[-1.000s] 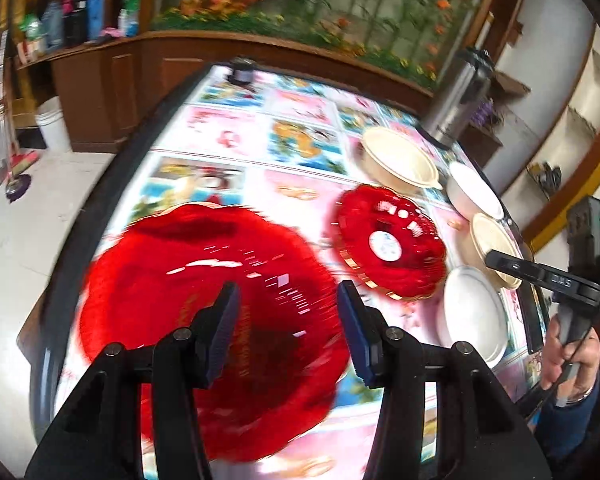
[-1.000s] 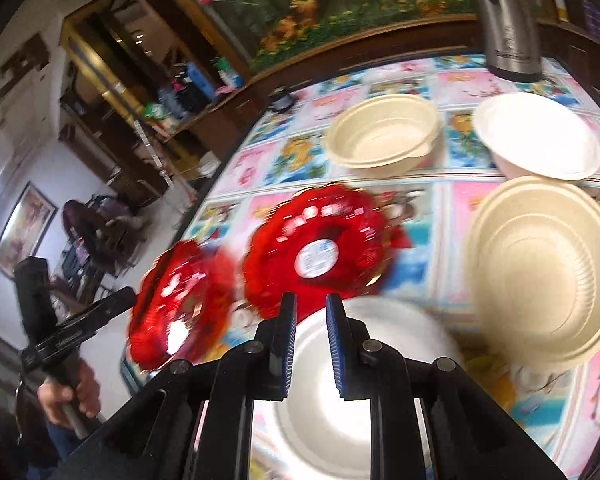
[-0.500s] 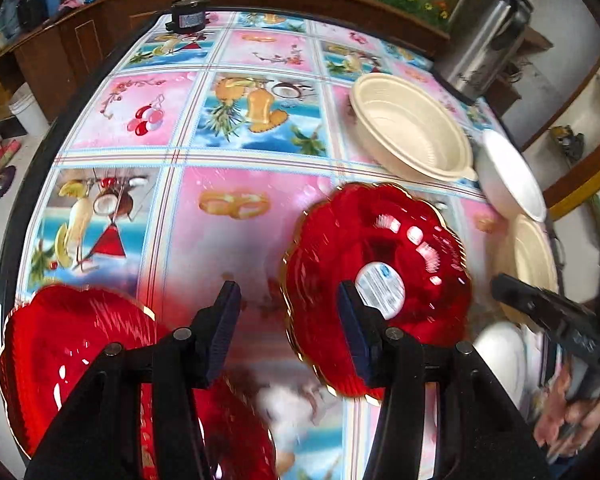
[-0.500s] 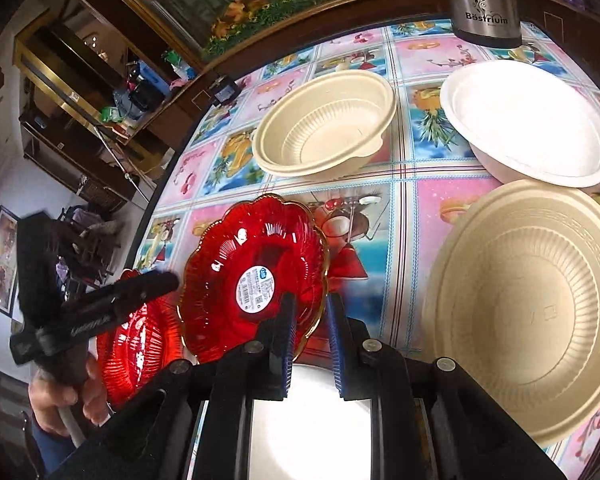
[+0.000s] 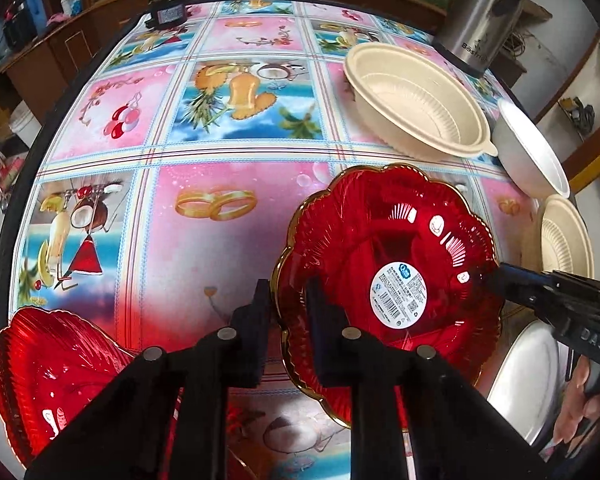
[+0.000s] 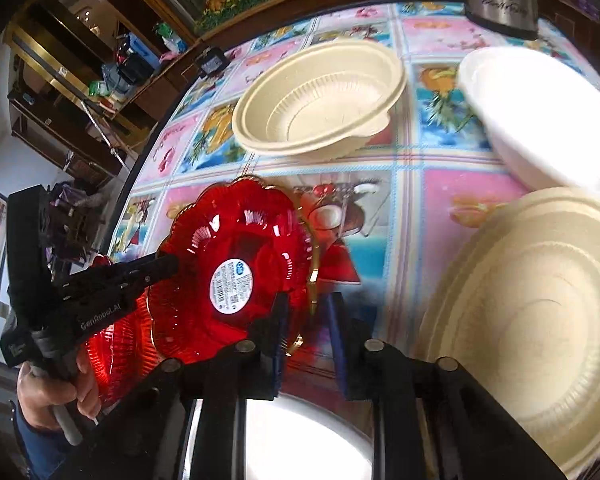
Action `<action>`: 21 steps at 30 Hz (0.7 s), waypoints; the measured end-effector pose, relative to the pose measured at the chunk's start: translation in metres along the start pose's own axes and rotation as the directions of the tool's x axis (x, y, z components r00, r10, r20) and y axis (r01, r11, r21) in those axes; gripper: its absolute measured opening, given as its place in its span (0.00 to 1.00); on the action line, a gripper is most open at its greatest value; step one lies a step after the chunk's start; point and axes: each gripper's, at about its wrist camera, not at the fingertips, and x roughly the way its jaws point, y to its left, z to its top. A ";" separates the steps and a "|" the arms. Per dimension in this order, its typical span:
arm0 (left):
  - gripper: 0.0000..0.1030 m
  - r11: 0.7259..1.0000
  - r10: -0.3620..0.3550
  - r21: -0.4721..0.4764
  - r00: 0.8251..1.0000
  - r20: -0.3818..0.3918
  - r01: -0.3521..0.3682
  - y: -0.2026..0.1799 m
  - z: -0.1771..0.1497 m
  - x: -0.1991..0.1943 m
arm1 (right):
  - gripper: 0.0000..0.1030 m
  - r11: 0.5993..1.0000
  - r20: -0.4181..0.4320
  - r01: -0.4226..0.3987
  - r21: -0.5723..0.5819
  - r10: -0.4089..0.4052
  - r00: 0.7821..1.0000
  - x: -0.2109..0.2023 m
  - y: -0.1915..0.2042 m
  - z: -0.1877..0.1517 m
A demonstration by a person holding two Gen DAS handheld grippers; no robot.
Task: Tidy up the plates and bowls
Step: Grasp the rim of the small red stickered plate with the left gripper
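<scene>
Red plate (image 5: 388,276) rim between closing left tool (image 5: 288,312)

The counter (image 5: 228,152) lies bare across its left and middle stretch, wide enough for a tool. The right side is crowded: labelled red plate (image 5: 388,280), cream bowls (image 5: 416,100), white bowl (image 5: 532,148) and steel flask (image 5: 480,12).
</scene>
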 end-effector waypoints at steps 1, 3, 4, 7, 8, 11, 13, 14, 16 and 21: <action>0.14 1.000 0.010 0.006 1.000 0.007 -0.010 -0.002 -0.001 -0.001 | 0.12 1.000 -0.004 0.005 0.003 -0.005 1.000 0.002 0.000 0.000; 0.14 1.000 0.024 0.015 1.000 0.017 -0.024 -0.004 -0.001 -0.002 | 0.10 1.000 0.014 0.025 0.001 -0.025 1.000 0.002 0.001 -0.001; 0.14 0.999 0.026 0.018 0.999 0.021 -0.027 -0.005 0.000 -0.003 | 0.10 1.000 0.024 0.022 0.008 -0.022 0.999 0.001 0.001 -0.002; 0.14 1.000 0.023 0.020 0.999 0.036 -0.024 -0.006 0.001 -0.008 | 0.10 1.000 0.042 0.012 0.018 -0.013 0.999 -0.005 0.000 -0.001; 0.14 1.000 0.021 0.020 0.999 0.043 -0.021 -0.006 0.003 -0.012 | 0.10 1.000 0.053 0.006 0.022 -0.007 0.999 -0.010 0.000 0.000; 0.14 1.000 0.024 0.018 0.998 0.060 -0.025 -0.007 0.006 -0.018 | 0.10 1.000 0.072 0.005 0.016 -0.006 0.997 -0.018 0.003 0.002; 0.14 1.000 0.021 0.011 0.997 0.072 -0.022 -0.005 0.008 -0.024 | 0.10 1.000 0.086 -0.002 0.017 0.000 0.996 -0.023 0.006 0.004; 0.14 1.000 0.019 0.007 0.997 0.076 -0.019 -0.004 0.008 -0.026 | 0.10 1.000 0.091 -0.002 0.014 0.001 0.996 -0.026 0.008 0.004; 0.14 1.000 0.016 0.002 0.996 0.088 -0.016 -0.001 0.008 -0.032 | 0.10 1.000 0.105 -0.012 0.013 0.011 0.994 -0.031 0.012 0.004; 0.14 1.000 0.015 0.000 0.993 0.118 -0.015 0.007 0.003 -0.051 | 0.10 0.999 0.122 -0.041 -0.003 0.041 0.992 -0.042 0.024 0.002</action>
